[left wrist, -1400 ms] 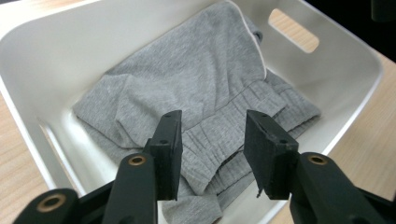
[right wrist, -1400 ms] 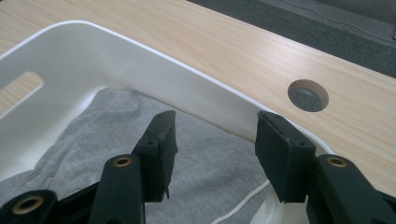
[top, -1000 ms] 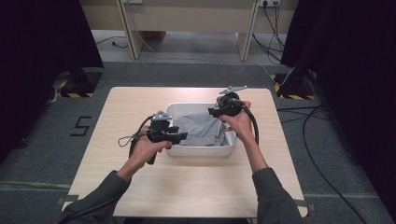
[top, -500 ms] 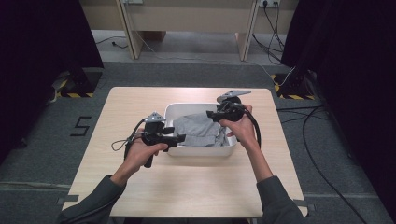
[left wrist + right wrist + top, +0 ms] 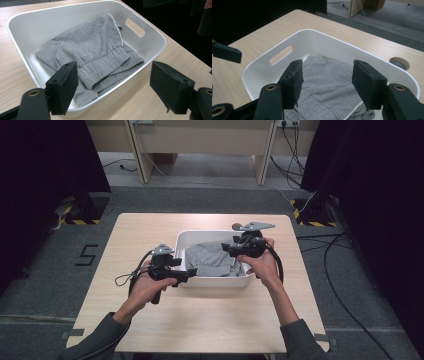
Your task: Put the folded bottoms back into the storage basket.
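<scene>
Grey clothes [image 5: 212, 260] lie folded in the white tub [image 5: 210, 281]; left gripper [image 5: 189, 271], just opening, and right gripper [image 5: 226, 249] hang open, empty, seemingly letting go.

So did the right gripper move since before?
Yes. The right gripper slid left over the bin, from near its right rim toward the middle, above the grey clothes.

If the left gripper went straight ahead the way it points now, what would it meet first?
Probably the near rim of the white tub, then the folded grey garment inside. The left gripper has just been opening, nothing between its pads; depth is hard to judge.
</scene>
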Available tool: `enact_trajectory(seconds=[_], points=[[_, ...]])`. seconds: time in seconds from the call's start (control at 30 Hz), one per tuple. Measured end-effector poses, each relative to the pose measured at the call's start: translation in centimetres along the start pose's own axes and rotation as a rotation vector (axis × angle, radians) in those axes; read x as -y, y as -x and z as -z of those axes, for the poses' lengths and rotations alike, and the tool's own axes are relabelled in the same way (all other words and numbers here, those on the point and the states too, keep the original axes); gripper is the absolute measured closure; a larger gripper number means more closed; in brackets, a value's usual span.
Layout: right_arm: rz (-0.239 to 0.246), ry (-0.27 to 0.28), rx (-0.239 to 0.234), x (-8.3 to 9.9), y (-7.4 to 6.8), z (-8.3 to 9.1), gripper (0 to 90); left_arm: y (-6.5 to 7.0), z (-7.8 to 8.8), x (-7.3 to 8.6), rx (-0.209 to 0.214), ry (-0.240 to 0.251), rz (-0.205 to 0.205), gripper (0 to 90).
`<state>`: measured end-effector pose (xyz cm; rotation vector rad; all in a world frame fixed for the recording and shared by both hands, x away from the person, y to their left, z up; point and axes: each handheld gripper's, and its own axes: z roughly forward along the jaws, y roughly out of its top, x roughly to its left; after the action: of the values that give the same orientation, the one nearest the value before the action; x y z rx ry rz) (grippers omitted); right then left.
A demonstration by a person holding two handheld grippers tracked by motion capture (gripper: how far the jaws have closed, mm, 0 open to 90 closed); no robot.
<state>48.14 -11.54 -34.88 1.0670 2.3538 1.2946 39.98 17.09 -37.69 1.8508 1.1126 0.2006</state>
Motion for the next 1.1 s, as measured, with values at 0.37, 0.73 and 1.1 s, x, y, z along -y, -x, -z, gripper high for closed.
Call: enact_trajectory(seconds=[0.37,0.73,1.1], points=[[0.029,0.013,-0.002,0.8,-0.9,0.9,42.4,-0.1,0.8,0.7,0.005,0.017,-0.003,21.7],[0.031,0.035,-0.004,2.1,-1.2,2.2,41.4,-0.8,1.7,1.5,-0.004,0.036,0.006,21.7],[0.02,0.063,-0.008,3.7,-1.3,3.8,38.3,-0.8,2.8,2.5,0.007,0.046,0.01,20.6]])
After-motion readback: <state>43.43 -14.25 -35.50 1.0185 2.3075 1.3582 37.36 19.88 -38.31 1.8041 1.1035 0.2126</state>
